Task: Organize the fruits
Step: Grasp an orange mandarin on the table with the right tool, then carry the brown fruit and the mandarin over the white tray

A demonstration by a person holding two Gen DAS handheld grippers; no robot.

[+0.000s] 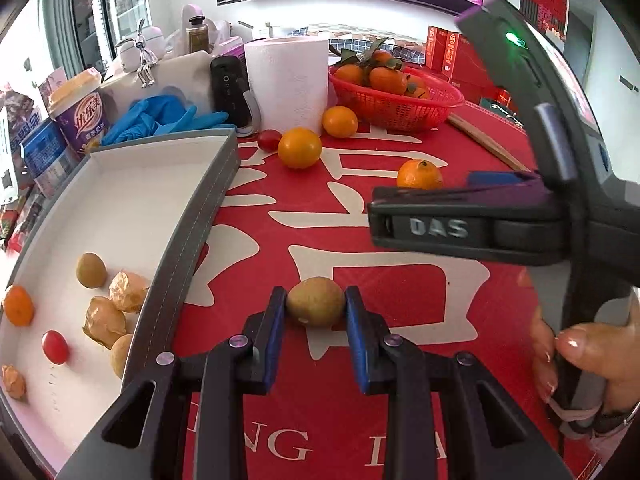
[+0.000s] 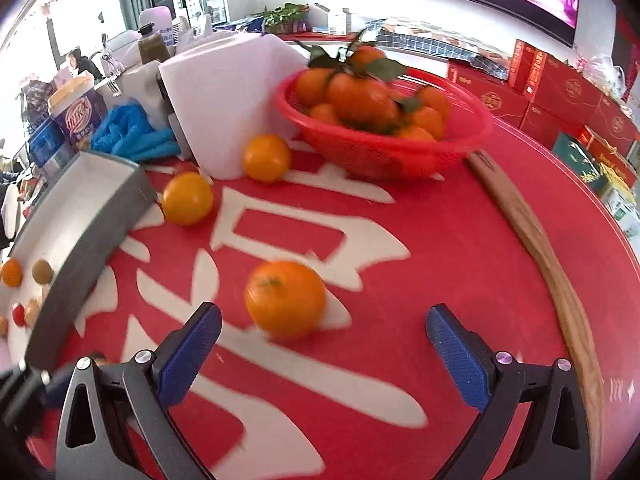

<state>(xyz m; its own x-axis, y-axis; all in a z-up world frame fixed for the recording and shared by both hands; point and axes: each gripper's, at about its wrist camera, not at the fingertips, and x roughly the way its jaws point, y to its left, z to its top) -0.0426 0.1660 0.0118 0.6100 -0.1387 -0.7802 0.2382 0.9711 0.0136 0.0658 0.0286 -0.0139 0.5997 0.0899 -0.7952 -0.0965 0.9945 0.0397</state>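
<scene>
My left gripper (image 1: 316,306) is shut on a small brown-green round fruit (image 1: 316,301), low over the red tablecloth. To its left, a grey-walled white tray (image 1: 208,204) holds several small fruits: a brown one (image 1: 91,270), papery husked ones (image 1: 128,291), a cherry tomato (image 1: 55,346) and a small orange (image 1: 18,305). My right gripper (image 2: 322,344) is open, its jaws wide apart, with a tangerine (image 2: 285,299) just ahead between them. In the left wrist view the right gripper (image 1: 460,220) hangs over that tangerine (image 1: 419,174). Two more oranges (image 1: 299,148) (image 1: 339,121) lie further back.
A red basket (image 1: 400,110) of leafy tangerines stands at the back, next to a paper-towel roll (image 1: 286,82). A cherry tomato (image 1: 269,139) lies by the tray's corner. Blue gloves (image 1: 160,118), a cup (image 1: 78,112) and bottles crowd the back left. A wooden stick (image 2: 536,248) lies at the right.
</scene>
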